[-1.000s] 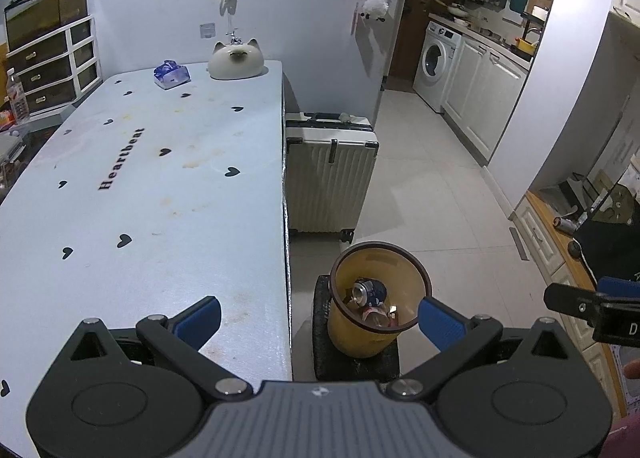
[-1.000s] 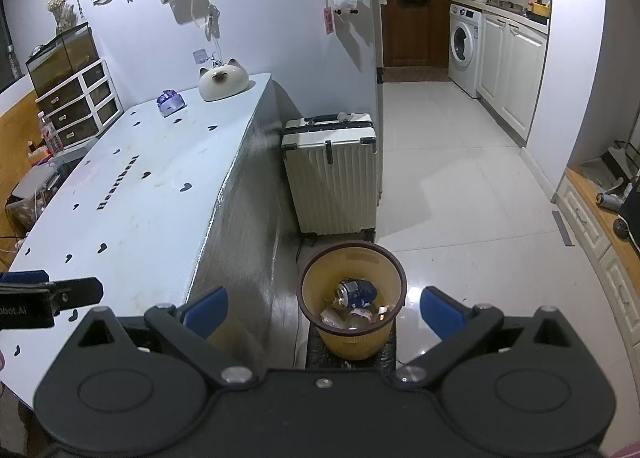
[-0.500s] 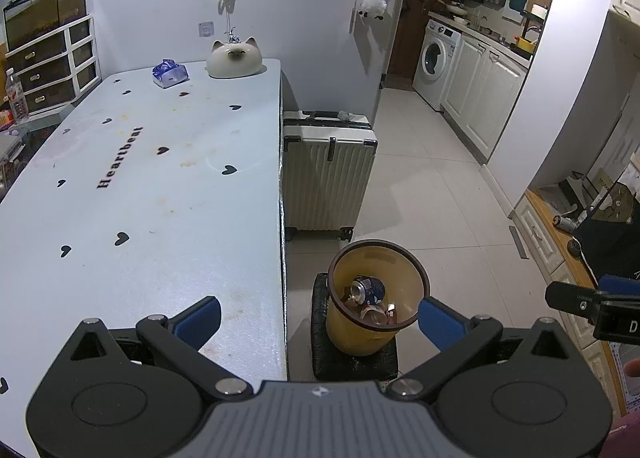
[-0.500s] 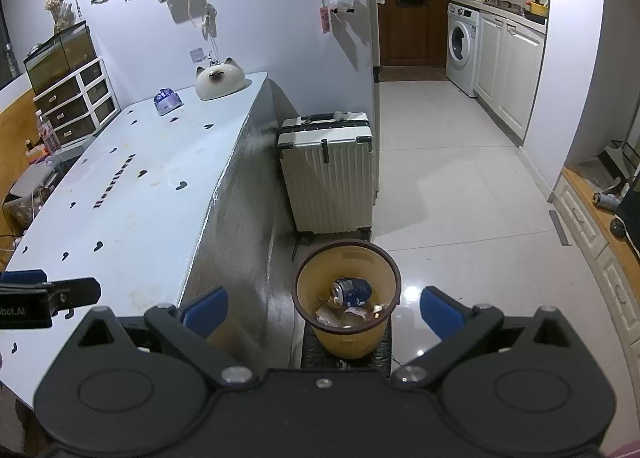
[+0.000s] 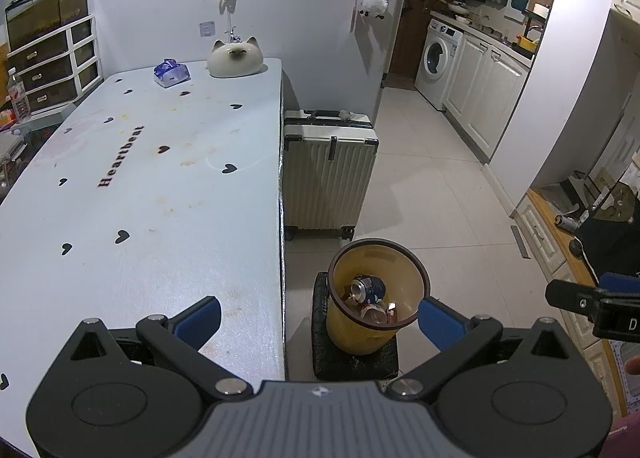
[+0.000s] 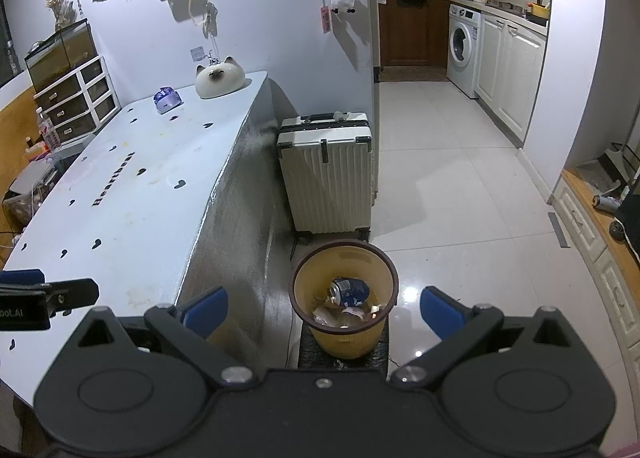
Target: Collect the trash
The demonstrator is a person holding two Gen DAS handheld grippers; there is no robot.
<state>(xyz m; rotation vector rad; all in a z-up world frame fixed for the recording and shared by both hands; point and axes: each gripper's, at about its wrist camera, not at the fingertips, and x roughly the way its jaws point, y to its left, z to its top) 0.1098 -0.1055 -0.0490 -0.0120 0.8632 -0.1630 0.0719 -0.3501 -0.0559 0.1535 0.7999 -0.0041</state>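
A yellow trash bin (image 5: 376,332) with a dark rim stands on a black block on the floor beside the table; it also shows in the right wrist view (image 6: 346,332). A crushed blue can (image 5: 368,288) and other scraps lie inside it, and the can shows in the right wrist view too (image 6: 350,292). My left gripper (image 5: 318,318) is open and empty, above the table's right edge and the bin. My right gripper (image 6: 324,308) is open and empty, above the bin.
A white table (image 5: 140,185) with heart marks bears a cat-shaped dish (image 5: 235,57) and a blue packet (image 5: 171,73) at its far end. A cream suitcase (image 5: 328,173) stands behind the bin. Tiled floor runs to a kitchen with a washing machine (image 5: 438,57).
Both views have drifted slightly back, so the bin sits a little lower and further left in frame. Both grippers stay open and empty.
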